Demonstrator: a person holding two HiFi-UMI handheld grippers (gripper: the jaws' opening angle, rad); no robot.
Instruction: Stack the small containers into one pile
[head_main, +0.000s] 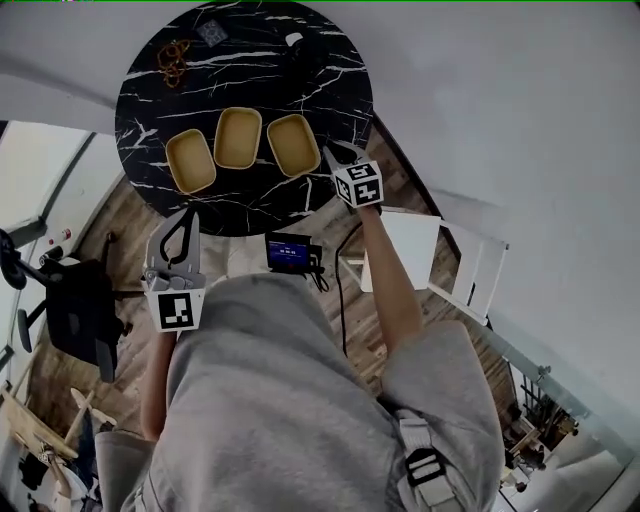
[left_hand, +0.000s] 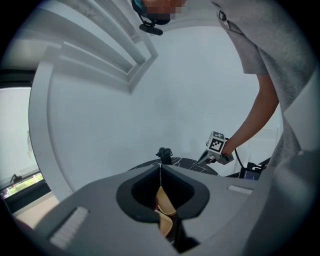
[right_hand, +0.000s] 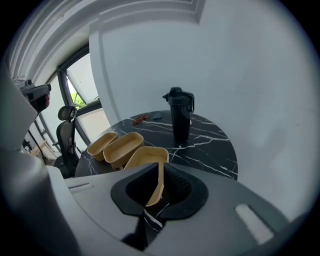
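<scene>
Three tan containers stand in a row on the round black marble table (head_main: 330, 60): the left container (head_main: 190, 160), the middle container (head_main: 238, 137) and the right container (head_main: 293, 145). My right gripper (head_main: 330, 152) is at the right container's near right corner. In the right gripper view the jaws stand a little apart, with the rim of the right container (right_hand: 147, 156) between them; the pads do not visibly press on it. My left gripper (head_main: 190, 213) hangs off the table's near left edge, shut and empty.
A black bottle (right_hand: 180, 115) stands on the far part of the table, with a brown item (head_main: 172, 60) and a small dark card (head_main: 212, 32) beyond the containers. An office chair (head_main: 75, 310) is at the left, a small screen (head_main: 288, 250) and a white seat (head_main: 420, 250) near me.
</scene>
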